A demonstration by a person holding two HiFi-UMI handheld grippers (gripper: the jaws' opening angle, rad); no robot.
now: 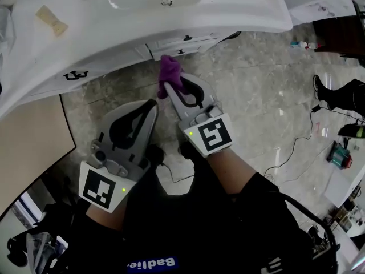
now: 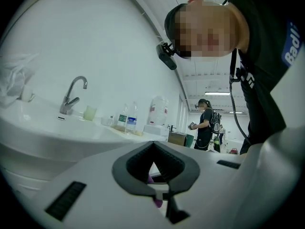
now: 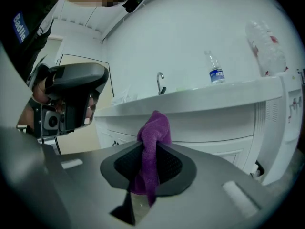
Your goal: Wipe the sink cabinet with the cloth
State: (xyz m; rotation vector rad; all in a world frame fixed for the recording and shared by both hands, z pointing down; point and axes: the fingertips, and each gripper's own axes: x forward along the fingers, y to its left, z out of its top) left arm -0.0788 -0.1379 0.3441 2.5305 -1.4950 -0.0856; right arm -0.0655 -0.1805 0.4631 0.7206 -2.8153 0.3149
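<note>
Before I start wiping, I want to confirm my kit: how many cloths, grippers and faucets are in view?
purple cloth: 1
grippers: 2, left gripper shut and empty, right gripper shut on the purple cloth
faucet: 1
Total: 4

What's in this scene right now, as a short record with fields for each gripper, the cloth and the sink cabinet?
right gripper: shut on the purple cloth, aimed at the cabinet
purple cloth: bunched, sticking out past the fingers, close to the drawer front; contact unclear
left gripper: shut, nothing held, beside the right one and farther from the cabinet
sink cabinet: white, dark drawer handle, under the white countertop
</note>
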